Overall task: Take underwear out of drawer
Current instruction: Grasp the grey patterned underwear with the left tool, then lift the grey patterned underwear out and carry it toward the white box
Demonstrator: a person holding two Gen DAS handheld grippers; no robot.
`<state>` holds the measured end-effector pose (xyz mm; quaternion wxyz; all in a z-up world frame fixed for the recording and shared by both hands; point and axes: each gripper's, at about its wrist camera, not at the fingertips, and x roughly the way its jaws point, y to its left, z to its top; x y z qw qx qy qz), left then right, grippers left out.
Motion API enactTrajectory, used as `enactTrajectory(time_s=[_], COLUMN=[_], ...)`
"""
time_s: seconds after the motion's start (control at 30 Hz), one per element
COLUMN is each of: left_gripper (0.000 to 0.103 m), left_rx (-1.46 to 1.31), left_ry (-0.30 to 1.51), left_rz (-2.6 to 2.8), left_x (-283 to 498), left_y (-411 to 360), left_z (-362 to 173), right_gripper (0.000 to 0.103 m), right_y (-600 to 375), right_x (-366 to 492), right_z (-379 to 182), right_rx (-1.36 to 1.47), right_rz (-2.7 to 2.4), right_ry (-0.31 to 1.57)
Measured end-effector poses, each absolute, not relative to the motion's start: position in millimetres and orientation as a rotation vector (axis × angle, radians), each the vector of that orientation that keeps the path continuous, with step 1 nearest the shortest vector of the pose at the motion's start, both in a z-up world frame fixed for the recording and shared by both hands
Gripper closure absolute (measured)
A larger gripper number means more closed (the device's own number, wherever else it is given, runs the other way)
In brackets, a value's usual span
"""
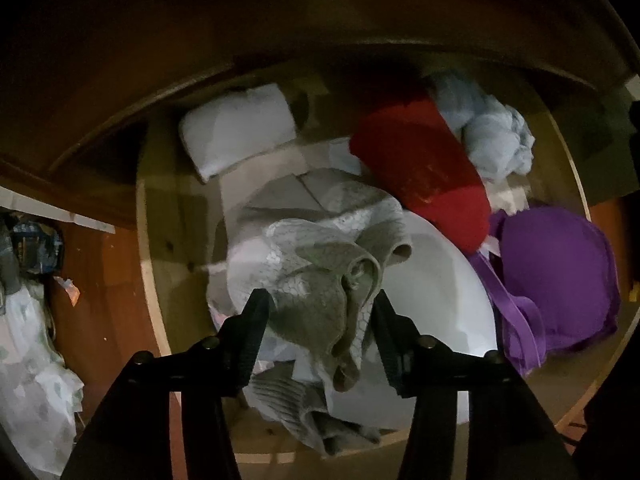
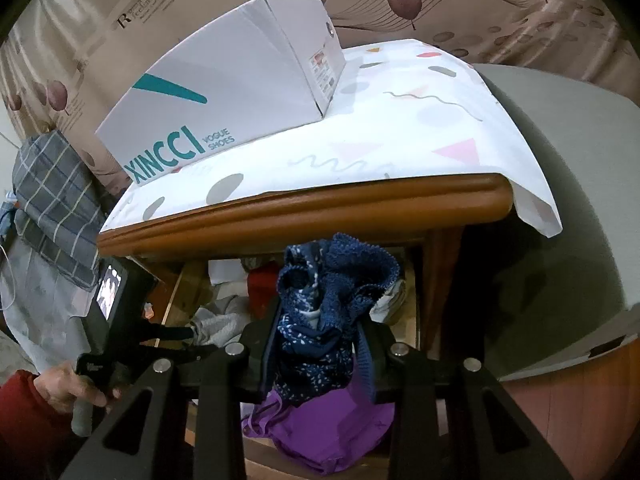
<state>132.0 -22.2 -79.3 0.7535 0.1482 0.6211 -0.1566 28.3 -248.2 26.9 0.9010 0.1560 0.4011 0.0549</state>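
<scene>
Left gripper, jaws parted, straddles grey underwear in the drawer: light, limp cloth, best pinched at a bunched fold. Right gripper clamps blue underwear.

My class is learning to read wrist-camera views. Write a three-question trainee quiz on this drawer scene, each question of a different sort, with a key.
1. True or false: the right tongs are shut on the dark blue underwear.
2. Multiple choice: in the left wrist view, what lies between the fingers of the open left tongs? A) the red garment B) the grey patterned underwear C) the purple bra
3. Fill in: the white box standing on the patterned cloth reads XINCCI and "____ SHOES".

Key: 1 true; 2 B; 3 VOGUE.
</scene>
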Motion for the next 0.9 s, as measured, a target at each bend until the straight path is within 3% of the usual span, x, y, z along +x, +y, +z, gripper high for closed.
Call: enactTrajectory(time_s=[0.03,0.2,0.37,0.47,0.5,0.53,0.57,0.63,0.8,0.9], left_gripper=[0.047,0.042,0.023,0.02,0.021,0.029,0.045,0.058,0.056,0.056], left_rx=[0.336,0.379,0.462,0.508,0.532,0.549,0.565,0.603,0.743,0.686], left_ry=[1.347,1.323,1.233,1.191,1.178,1.17,1.162,1.161,1.162,1.2], left_rz=[-0.329,-0.314,-0.271,-0.266,-0.271,-0.276,-0.282,-0.286,-0.351,-0.358], left_x=[133.5,133.6,132.9,133.4,132.7,132.0,131.1,128.1,114.0,124.4], left_y=[-22.7,-29.1,-33.6,-43.4,-47.4,-49.9,-52.2,-55.5,-62.5,-57.6], left_z=[-78.8,-79.7,-78.2,-77.0,-77.1,-77.9,-79.0,-81.8,-95.3,-96.9], right_gripper=[0.07,0.07,0.07,0.07,0.07,0.07,0.07,0.07,0.069,0.068], right_y=[-247.8,-245.6,-244.0,-242.6,-241.9,-241.7,-242.4,-243.5,-247.2,-247.4], right_x=[28.6,29.1,30.3,29.7,29.6,29.8,30.2,30.2,29.4,28.7], right_z=[27.0,26.8,25.2,26.5,26.7,26.5,26.4,26.3,27.1,26.9], right_rx=[0.323,0.317,0.315,0.311,0.307,0.307,0.31,0.317,0.339,0.341], right_rz=[0.113,0.117,0.121,0.127,0.127,0.128,0.13,0.131,0.139,0.141], right_ry=[0.83,0.831,0.838,0.836,0.836,0.838,0.84,0.841,0.839,0.841])
